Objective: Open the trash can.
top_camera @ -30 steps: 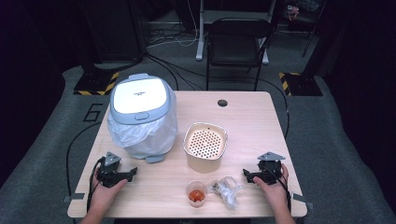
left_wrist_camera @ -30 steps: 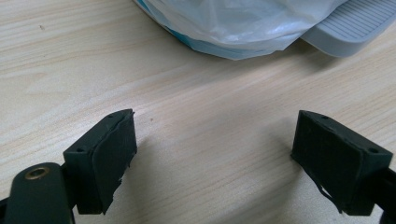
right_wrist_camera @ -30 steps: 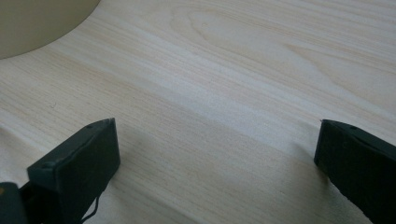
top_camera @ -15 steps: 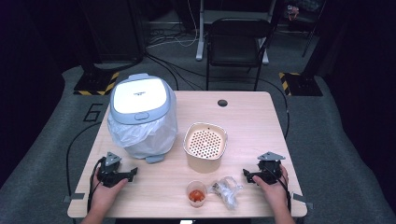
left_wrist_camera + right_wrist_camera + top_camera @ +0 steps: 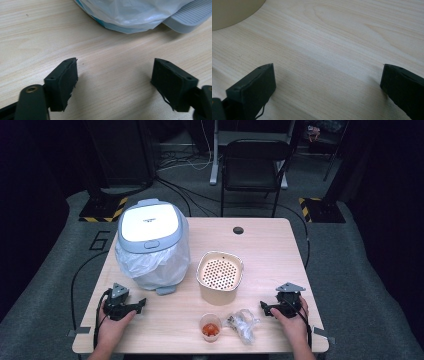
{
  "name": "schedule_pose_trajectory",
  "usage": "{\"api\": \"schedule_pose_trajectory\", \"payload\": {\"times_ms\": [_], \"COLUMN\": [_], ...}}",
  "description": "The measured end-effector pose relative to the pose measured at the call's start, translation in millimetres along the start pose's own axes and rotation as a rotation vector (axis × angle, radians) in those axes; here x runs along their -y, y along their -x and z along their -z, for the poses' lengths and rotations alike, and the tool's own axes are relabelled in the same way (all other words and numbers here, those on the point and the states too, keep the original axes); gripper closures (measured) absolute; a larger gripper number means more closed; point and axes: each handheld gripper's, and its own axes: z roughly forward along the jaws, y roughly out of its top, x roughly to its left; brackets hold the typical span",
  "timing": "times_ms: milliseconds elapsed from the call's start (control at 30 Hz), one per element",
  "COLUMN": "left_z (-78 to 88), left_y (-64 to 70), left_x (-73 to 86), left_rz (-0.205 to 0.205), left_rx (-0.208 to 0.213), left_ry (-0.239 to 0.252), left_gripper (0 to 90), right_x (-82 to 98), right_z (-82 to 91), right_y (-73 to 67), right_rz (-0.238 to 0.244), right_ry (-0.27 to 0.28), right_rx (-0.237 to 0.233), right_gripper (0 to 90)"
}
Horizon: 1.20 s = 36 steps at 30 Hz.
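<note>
My left gripper (image 5: 141, 304) rests on the wooden table (image 5: 270, 250) near its front left, held by a hand and pointing right. In the left gripper view it (image 5: 115, 67) is open over bare wood; its jaws have just been closing a little, with nothing between them. My right gripper (image 5: 262, 308) rests at the front right, pointing left. The right gripper view shows it (image 5: 328, 68) wide open and empty over the tabletop.
A pedal bin (image 5: 150, 227) with a white lid and clear liner (image 5: 130, 15) stands at the left, its pedal (image 5: 190, 15) facing front. A beige perforated basket (image 5: 220, 272) sits mid-table. In front lie a small cup of red food (image 5: 210, 326) and a crumpled clear wrapper (image 5: 242, 320).
</note>
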Motion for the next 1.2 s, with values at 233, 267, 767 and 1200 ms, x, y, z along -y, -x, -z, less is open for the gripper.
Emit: {"api": "schedule_pose_trajectory", "payload": {"times_ms": [233,267,767,1200], "left_z": [0.9,0.6,31.6,24.1], "left_y": [-1.1,-1.0,20.3,63.6], "left_x": [0.6,0.4,-18.4,-31.4], "left_rz": [0.020,0.017,-0.101,-0.184], "left_rx": [-0.012,-0.011,0.009,0.072], "left_ry": [0.016,0.019,0.053,0.105], "left_gripper": [32.5,33.7,90.0,90.0], "right_x": [-0.1,-0.1,0.0,0.0], "right_z": [0.0,-0.1,0.0,-0.1], "right_y": [-0.3,-0.2,0.0,-0.1], "right_rz": [-0.004,-0.003,0.000,-0.001], "right_ry": [0.001,0.001,0.000,0.001], "right_rx": [-0.001,0.000,0.000,-0.001], "right_gripper": [0.0,0.0,0.0,0.0]}}
